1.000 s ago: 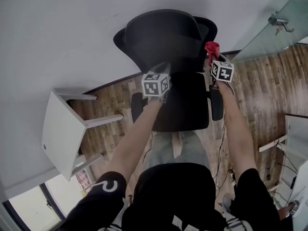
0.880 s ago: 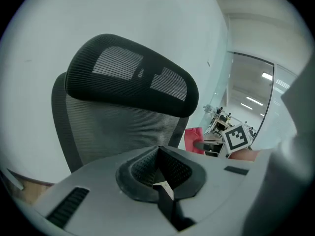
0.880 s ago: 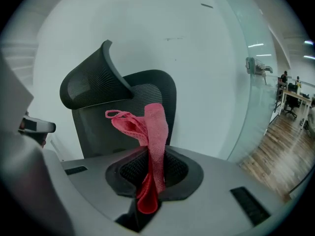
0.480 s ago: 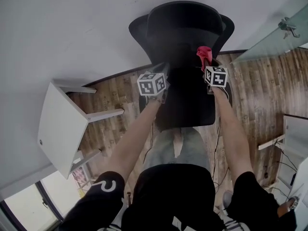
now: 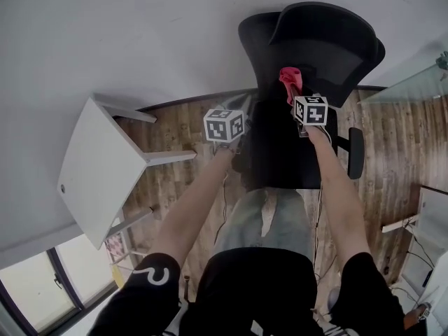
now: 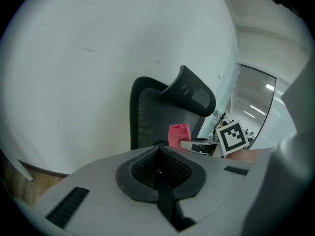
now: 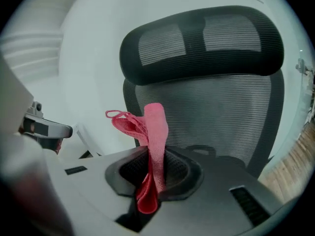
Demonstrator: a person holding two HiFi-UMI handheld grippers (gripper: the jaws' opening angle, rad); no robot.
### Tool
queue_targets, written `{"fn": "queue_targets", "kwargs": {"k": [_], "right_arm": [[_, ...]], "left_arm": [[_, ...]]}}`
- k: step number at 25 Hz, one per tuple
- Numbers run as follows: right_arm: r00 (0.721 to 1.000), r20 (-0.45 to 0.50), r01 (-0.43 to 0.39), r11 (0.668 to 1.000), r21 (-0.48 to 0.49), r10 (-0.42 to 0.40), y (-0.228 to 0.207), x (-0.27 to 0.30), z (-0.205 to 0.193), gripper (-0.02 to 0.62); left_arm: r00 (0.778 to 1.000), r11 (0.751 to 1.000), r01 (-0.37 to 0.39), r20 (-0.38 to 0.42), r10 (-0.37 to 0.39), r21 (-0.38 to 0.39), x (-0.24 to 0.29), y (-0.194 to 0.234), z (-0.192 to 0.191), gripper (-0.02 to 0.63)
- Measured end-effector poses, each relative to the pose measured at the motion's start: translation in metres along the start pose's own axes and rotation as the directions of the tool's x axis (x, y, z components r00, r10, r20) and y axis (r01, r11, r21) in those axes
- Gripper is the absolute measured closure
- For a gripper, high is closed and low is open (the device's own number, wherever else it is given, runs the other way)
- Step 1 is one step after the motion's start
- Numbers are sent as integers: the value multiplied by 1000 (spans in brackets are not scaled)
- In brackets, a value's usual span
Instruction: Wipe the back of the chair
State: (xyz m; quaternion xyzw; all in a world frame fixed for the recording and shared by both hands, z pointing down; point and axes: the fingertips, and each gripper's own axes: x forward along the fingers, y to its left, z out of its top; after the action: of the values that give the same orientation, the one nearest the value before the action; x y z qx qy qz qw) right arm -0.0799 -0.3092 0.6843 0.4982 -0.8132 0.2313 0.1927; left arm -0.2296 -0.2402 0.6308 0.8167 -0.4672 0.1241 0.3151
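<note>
Holding a folded pink cloth (image 7: 155,132) clamped in our right gripper (image 7: 155,173), we are hovering it near the black mesh chair back (image 7: 221,112), apparently not yet touching. Our left gripper (image 6: 158,168) is sitting closed, empty. Next move, likely: pressing cloth onto mesh, sweeping across.

The chair back (image 7: 211,107) is black woven mesh, matt and finely ribbed; the cloth (image 7: 153,132) is soft pink-red fabric. The right gripper (image 7: 156,170) is smooth matt grey plastic, and the floor (image 5: 171,186) is streaky brown wood.
</note>
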Motion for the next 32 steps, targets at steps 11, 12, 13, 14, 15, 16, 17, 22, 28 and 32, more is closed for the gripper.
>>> {"fn": "queue_targets", "kwargs": {"k": [11, 12, 13, 14, 15, 16, 17, 22, 28, 32], "right_arm": [[994, 8, -105, 993, -54, 105, 72, 72, -5, 525], [994, 5, -109, 992, -66, 109, 75, 77, -6, 525], [994, 1, -110, 991, -78, 111, 77, 82, -8, 525], [994, -2, -111, 990, -88, 111, 78, 86, -10, 526], [994, -4, -111, 989, -97, 111, 77, 91, -12, 526], [994, -4, -111, 988, -104, 111, 77, 95, -13, 525], [994, -4, -111, 987, -112, 111, 76, 99, -14, 525], [992, 14, -123, 983, -133, 126, 68, 113, -20, 525], [991, 51, -116, 985, -130, 124, 42, 120, -18, 525], [992, 71, -99, 992, -83, 104, 5, 110, -14, 525]], "left_arm": [[998, 999, -43, 50, 42, 31, -6, 68, -17, 581], [998, 999, -44, 55, 42, 30, -4, 72, -19, 581], [997, 999, -42, 58, 41, 29, -1, 75, -20, 581], [997, 999, -40, 61, 38, 29, 2, 77, -21, 581], [997, 999, -39, 64, 36, 31, 6, 80, -21, 581], [997, 999, -38, 68, 36, 37, 10, 82, -21, 581], [997, 998, -39, 72, 36, 44, 13, 83, -20, 581], [997, 996, -28, 68, 23, 79, 34, 83, -23, 581], [997, 996, -29, 72, 23, 82, 50, 75, -29, 581], [995, 996, -43, 90, 36, 73, 58, 62, -25, 581]]}}
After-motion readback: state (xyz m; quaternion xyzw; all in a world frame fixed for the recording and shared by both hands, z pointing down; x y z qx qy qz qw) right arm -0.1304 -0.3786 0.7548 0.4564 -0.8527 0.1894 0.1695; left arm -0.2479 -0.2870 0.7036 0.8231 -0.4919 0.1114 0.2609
